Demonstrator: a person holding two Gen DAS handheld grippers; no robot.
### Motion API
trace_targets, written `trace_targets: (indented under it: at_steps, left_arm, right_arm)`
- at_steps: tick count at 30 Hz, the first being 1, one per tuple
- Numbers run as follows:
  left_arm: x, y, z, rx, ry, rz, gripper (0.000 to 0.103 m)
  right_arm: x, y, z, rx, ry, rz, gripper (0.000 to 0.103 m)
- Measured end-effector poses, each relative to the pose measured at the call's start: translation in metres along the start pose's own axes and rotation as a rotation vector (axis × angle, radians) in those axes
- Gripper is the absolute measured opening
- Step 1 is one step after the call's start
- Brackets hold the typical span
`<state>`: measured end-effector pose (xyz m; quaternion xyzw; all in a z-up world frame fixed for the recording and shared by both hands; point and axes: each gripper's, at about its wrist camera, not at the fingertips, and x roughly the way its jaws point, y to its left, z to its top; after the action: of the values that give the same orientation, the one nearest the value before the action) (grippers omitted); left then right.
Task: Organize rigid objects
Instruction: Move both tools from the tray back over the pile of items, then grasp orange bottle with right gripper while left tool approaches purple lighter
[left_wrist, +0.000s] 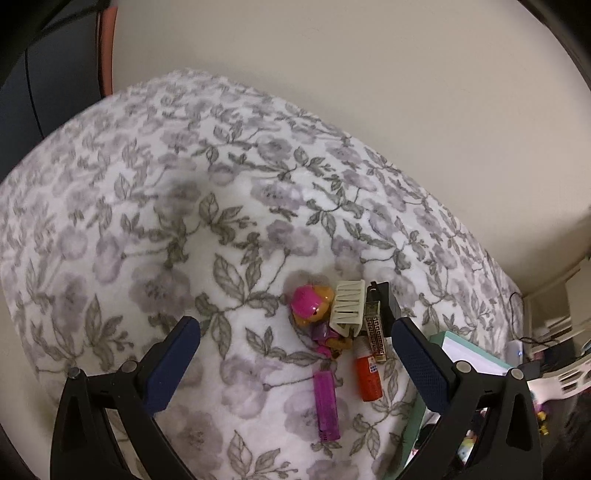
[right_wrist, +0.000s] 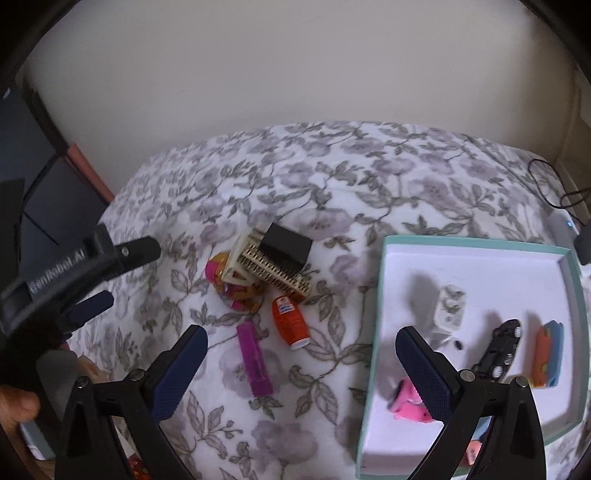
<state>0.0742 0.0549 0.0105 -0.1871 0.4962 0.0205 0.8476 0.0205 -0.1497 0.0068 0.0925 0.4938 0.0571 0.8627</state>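
A small pile lies on the floral blanket: a toy figure with a pink helmet (left_wrist: 308, 306) (right_wrist: 221, 275), a cream slotted part (left_wrist: 347, 306) (right_wrist: 275, 267) with a black block (right_wrist: 288, 243) on it, an orange bottle (left_wrist: 367, 376) (right_wrist: 290, 317) and a purple stick (left_wrist: 325, 406) (right_wrist: 255, 358). My left gripper (left_wrist: 295, 350) hangs open just short of the pile, nothing between its fingers. My right gripper (right_wrist: 301, 363) is open too, straddling the edge of the teal-rimmed white box (right_wrist: 376, 332). The box holds a pink toy (right_wrist: 406, 402), a black toy car (right_wrist: 498, 350), a white piece (right_wrist: 448, 306) and an orange-blue item (right_wrist: 550, 354).
The blanket (left_wrist: 184, 221) covers a raised surface against a cream wall. The box's corner (left_wrist: 465, 350) shows at the right of the left wrist view. The left gripper's body (right_wrist: 74, 266) and a hand (right_wrist: 18, 402) show at the left of the right wrist view. Cables (right_wrist: 554, 192) lie far right.
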Motion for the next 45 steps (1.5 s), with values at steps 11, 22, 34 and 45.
trace_targets:
  at_steps: [11, 22, 34, 45]
  left_arm:
    - [0.040, 0.014, -0.010, 0.004, 0.153, 0.035, 0.103]
    - [0.072, 0.012, -0.023, -0.038, 0.255, -0.009, 0.103]
    - [0.083, 0.009, -0.025, -0.037, 0.305, 0.026, 0.103]
    - [0.096, 0.003, -0.022, -0.024, 0.325, 0.019, 0.103]
  right_arm:
    - [0.045, 0.007, -0.008, 0.033, 0.112, -0.010, 0.092]
    - [0.071, 0.003, -0.006, 0.064, 0.138, -0.006, 0.075]
    - [0.100, 0.009, 0.002, 0.059, 0.168, -0.001, 0.050]
    - [0.110, 0.015, 0.003, 0.042, 0.166, -0.044, 0.039]
